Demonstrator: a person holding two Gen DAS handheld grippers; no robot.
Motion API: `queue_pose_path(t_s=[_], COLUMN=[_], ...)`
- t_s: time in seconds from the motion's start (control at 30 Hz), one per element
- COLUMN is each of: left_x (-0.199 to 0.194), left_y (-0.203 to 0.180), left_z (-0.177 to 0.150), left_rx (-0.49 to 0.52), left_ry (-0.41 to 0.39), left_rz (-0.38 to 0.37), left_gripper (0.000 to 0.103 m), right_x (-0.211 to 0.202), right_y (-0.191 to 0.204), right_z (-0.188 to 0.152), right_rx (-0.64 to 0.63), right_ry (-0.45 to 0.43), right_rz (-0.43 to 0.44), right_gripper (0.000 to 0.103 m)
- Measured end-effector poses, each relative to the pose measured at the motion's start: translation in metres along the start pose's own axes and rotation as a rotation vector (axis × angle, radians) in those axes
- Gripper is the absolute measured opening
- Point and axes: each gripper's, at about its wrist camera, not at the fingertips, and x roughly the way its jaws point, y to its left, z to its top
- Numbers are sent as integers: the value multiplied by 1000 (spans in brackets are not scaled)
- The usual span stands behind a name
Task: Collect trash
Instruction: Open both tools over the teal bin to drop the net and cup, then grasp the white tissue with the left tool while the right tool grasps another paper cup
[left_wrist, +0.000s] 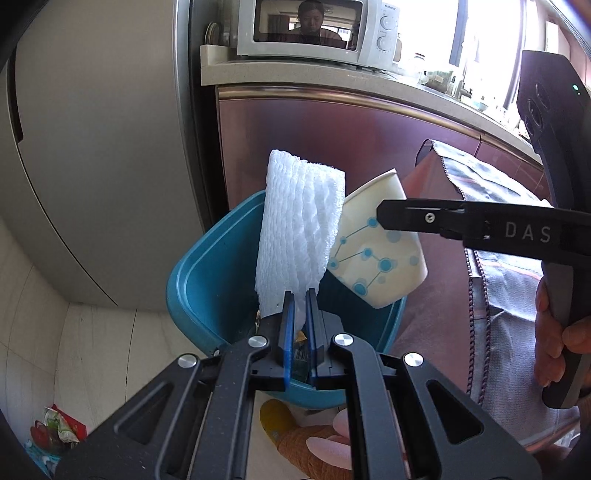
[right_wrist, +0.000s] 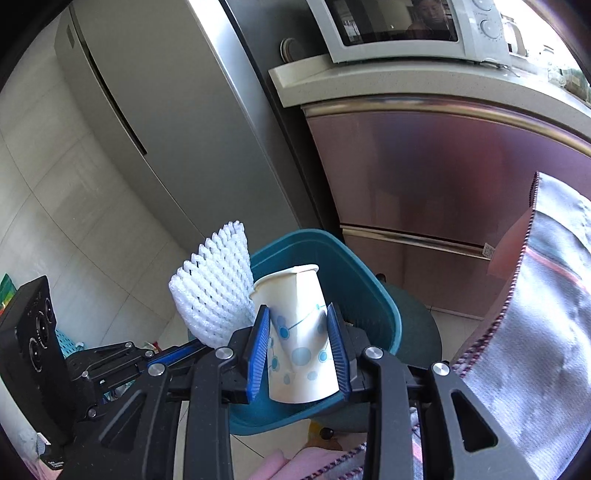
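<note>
We see a white foam net sleeve (left_wrist: 295, 225), soft and ribbed in an open mesh; beside it a creased white paper cup with blue dots (right_wrist: 301, 332), matt; below them a teal plastic bin (left_wrist: 195, 280), smooth with a slight sheen; the matt black grippers carry ridged blue pads (right_wrist: 258, 349); behind stand glossy reddish cabinet doors (right_wrist: 424, 166) and a brushed-metal fridge (right_wrist: 177, 110).

Two grippers: the left gripper (left_wrist: 300, 295) and the right gripper (right_wrist: 298, 317); one white foam net (left_wrist: 297, 225); one paper cup (right_wrist: 301, 332); one teal bin (left_wrist: 192, 280); one microwave (left_wrist: 317, 29) at the worktop's (left_wrist: 295, 75) left end; one fridge (right_wrist: 155, 110).
</note>
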Motion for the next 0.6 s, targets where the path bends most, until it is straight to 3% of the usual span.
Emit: queue_pose_path(t_s=[0.2, 0.6], left_x=[15, 11], left_y=[-2, -13], left_z=[1, -3], left_rx=[-16, -13], left_ry=[22, -8], left_rz=[-7, -19], left_gripper=[9, 15], right_x=[16, -22], right_y=[2, -2], right_z=[0, -19], right_rx=[1, 6], right_ry=[54, -9], right_rz=[-17, -8], right_gripper=[31, 40])
